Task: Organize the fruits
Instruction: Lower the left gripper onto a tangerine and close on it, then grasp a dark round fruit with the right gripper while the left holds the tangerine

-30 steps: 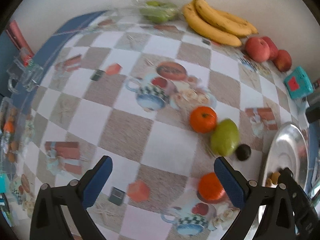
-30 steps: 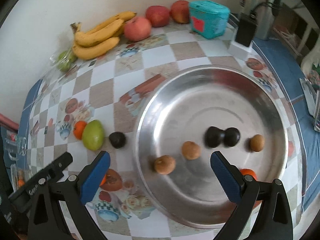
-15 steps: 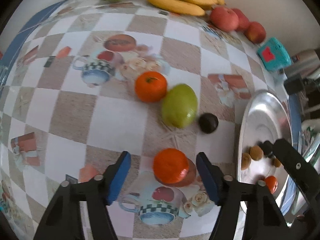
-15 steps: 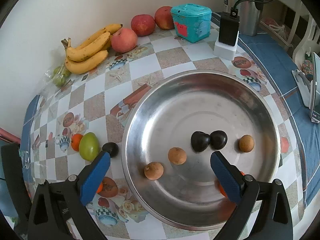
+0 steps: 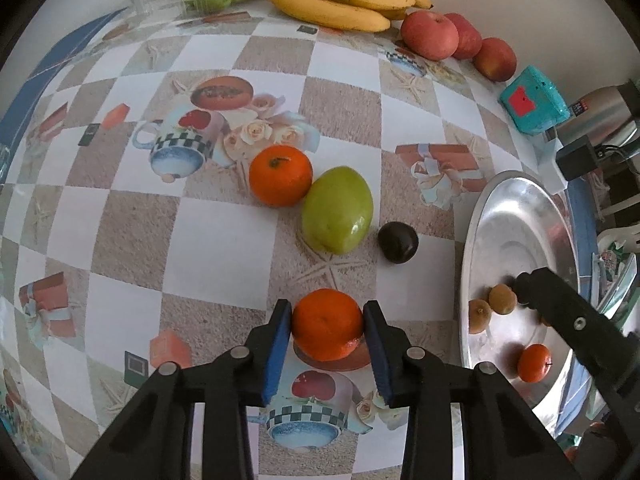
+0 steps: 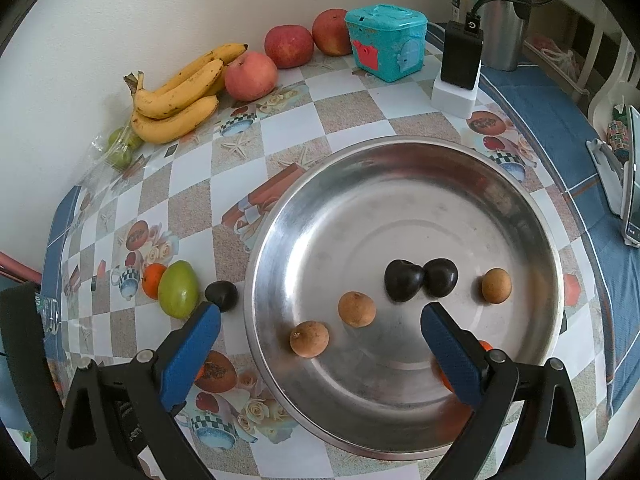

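The left tool [image 5: 327, 322] has just been closing, and its blue pads now press both sides of an orange [image 5: 327, 323] on the counter [image 5: 216, 240]. The right tool [image 6: 318, 316] hangs open over the steel bowl [image 6: 532, 216] (small brown and dark fruits lie inside). No writing is readable.

A table [image 6: 352, 120] covered in a checkered printed cloth carries everything. A wide steel dish [image 6: 520, 208] sits on it. Left of the dish lie a dark plum [image 5: 398, 242], a green mango [image 5: 338, 210] and an orange [image 5: 280, 175], with a second orange [image 5: 326, 324] nearer the camera. Beyond the dish, along the wall, are bananas [image 6: 176, 96], three apples [image 6: 250, 76], a teal box [image 6: 386, 42], a charger block [image 6: 456, 80], and what may be green fruit in a clear bag [image 6: 120, 148].
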